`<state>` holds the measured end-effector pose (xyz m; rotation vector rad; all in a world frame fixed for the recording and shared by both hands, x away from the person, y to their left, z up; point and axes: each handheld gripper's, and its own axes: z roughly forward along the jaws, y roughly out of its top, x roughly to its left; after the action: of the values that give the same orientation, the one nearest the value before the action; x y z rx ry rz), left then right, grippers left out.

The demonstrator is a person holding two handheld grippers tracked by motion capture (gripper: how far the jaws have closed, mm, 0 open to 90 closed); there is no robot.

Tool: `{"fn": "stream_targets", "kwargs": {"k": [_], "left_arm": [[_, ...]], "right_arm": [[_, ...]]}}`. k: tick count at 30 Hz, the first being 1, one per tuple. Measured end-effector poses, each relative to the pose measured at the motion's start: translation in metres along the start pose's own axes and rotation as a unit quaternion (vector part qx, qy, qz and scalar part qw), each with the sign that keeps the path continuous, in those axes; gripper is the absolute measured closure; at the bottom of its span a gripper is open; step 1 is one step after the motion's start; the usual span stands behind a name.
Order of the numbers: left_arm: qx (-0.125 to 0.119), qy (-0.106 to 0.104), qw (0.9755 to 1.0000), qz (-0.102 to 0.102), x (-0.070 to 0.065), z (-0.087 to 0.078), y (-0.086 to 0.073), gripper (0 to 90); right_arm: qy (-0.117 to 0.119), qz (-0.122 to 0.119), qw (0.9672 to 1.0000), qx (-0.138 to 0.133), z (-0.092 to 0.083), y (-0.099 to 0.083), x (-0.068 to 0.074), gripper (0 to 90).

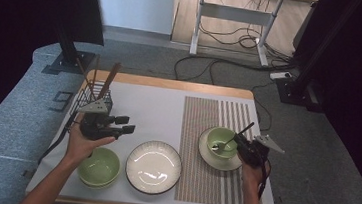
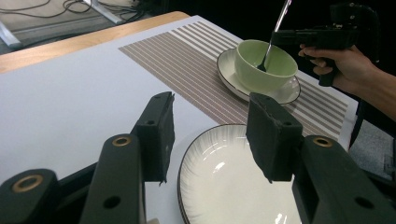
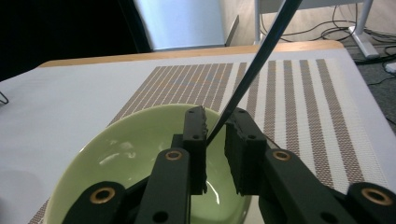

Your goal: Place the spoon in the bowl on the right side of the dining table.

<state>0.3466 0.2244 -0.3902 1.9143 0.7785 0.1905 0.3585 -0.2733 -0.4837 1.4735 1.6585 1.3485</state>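
I see a slim metal spoon point(image 3: 252, 74) standing steeply tilted in the pale green bowl point(image 1: 221, 142) — its bowl end is down inside, resting near the bottom, while its dark handle slants up and away over the rim. The green bowl is glossy, upright, and sits on a white saucer point(image 1: 233, 163) with a dark rim. That saucer lies on the striped brown-and-white placemat point(image 1: 212, 120) at the right side of my counter point(image 1: 157, 115).
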Motion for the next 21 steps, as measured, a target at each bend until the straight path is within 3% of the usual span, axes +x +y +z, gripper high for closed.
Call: {"fn": "stream_targets", "kwargs": {"k": [21], "left_arm": [[0.003,0.002,1.0000,-0.002,-0.0001,0.0018,-0.0024,51.6]], "right_arm": [[-0.030,0.010,0.9995,0.004,-0.0029,-0.0015,-0.0083,68.5]]}}
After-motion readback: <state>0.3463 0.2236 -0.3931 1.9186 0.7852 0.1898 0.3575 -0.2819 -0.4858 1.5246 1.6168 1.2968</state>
